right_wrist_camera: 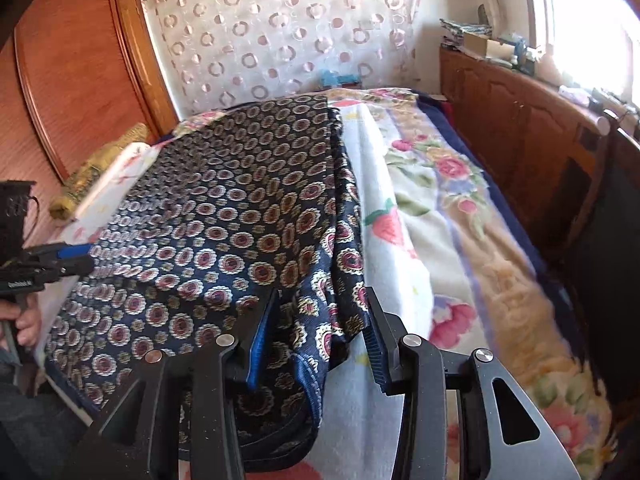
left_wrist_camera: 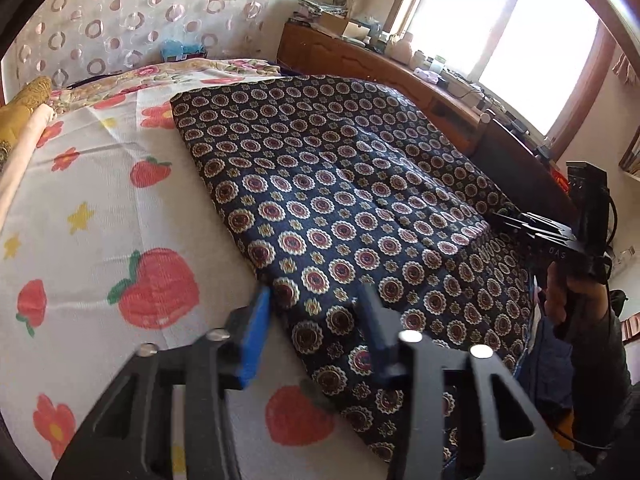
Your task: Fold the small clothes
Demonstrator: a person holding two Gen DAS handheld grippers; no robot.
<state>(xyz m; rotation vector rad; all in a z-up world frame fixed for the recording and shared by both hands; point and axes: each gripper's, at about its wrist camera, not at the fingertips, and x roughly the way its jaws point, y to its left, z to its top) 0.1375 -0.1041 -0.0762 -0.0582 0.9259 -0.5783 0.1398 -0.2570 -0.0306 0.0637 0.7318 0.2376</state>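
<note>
- Left gripper (left_wrist_camera: 316, 312) hovered at the near-left corner of the patterned garment (left_wrist_camera: 344, 208), fingers spread, nothing between them; the left finger pad sat over the bedsheet (left_wrist_camera: 80, 208), the right one over the cloth.
- Right gripper (right_wrist_camera: 320, 320) sat at the garment's near-right corner, fingers spread with bunched layered cloth between them, not yet pinched as far as could be judged.
- Garment lay spread flat over the middle of the bed, its near edge running toward the bed's front edge and its far edge short of the pillow end.
- Handling, judged: thin woven fabric, light, soft, limp, probably a bit slick; it would drape and slide, not hold shape. Best hold looked like the two near corners, pinching all layers at the hem so none slipped loose.
- Left view only: clean left edge and far-left corner of the garment on the strawberry print, a crease across its middle, and the right gripper (left_wrist_camera: 532, 228) seen from the side at the right edge.
- Right view only: stacked folds along the garment's right edge, the floral blanket (right_wrist_camera: 460, 248) beyond it, and the left gripper (right_wrist_camera: 76, 258) from the side.
- Far end: the curtain (right_wrist_camera: 280, 40) hung behind the bed.
</note>
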